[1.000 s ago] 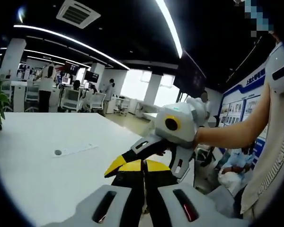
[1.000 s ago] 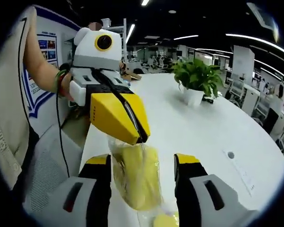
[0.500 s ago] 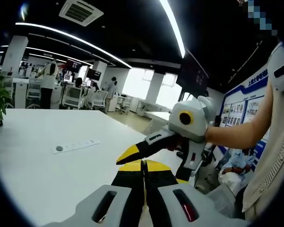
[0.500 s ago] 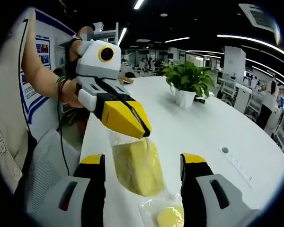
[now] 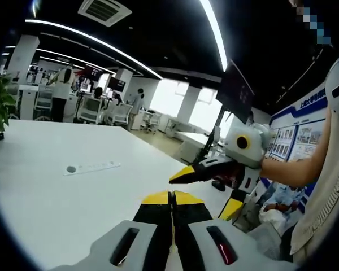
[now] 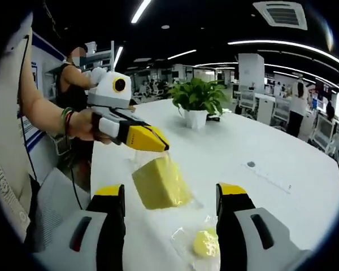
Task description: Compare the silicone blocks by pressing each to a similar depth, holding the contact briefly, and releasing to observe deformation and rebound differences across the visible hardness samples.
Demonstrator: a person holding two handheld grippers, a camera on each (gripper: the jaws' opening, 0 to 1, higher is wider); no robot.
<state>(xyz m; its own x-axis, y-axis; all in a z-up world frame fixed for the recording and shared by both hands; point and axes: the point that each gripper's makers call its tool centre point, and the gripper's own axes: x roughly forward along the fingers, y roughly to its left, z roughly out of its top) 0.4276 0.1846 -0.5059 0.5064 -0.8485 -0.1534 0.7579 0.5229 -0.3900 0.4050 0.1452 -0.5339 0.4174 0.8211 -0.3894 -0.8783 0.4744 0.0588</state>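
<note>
A yellow silicone block (image 6: 161, 182) hangs tilted in a clear plastic bag just above the white table (image 6: 271, 141). My left gripper (image 6: 161, 147) is shut on the top of that bag; in the left gripper view its jaws (image 5: 170, 196) are pressed together. My right gripper (image 6: 170, 192) is open, its jaws standing either side of the block and nearer to me than it. The right gripper (image 5: 204, 192) also comes in from the right in the left gripper view, jaws apart. A smaller round yellow piece (image 6: 206, 243) lies bagged on the table.
A potted plant (image 6: 198, 99) stands further back on the table. A flat socket strip (image 6: 271, 176) (image 5: 90, 167) is set in the tabletop. The person's arm (image 6: 45, 113) holds the left gripper. Desks, chairs and people fill the office behind.
The right gripper has drawn back from the left one, so the block now looks smaller and farther off. The left gripper stays shut on the bag and holds the block higher.
</note>
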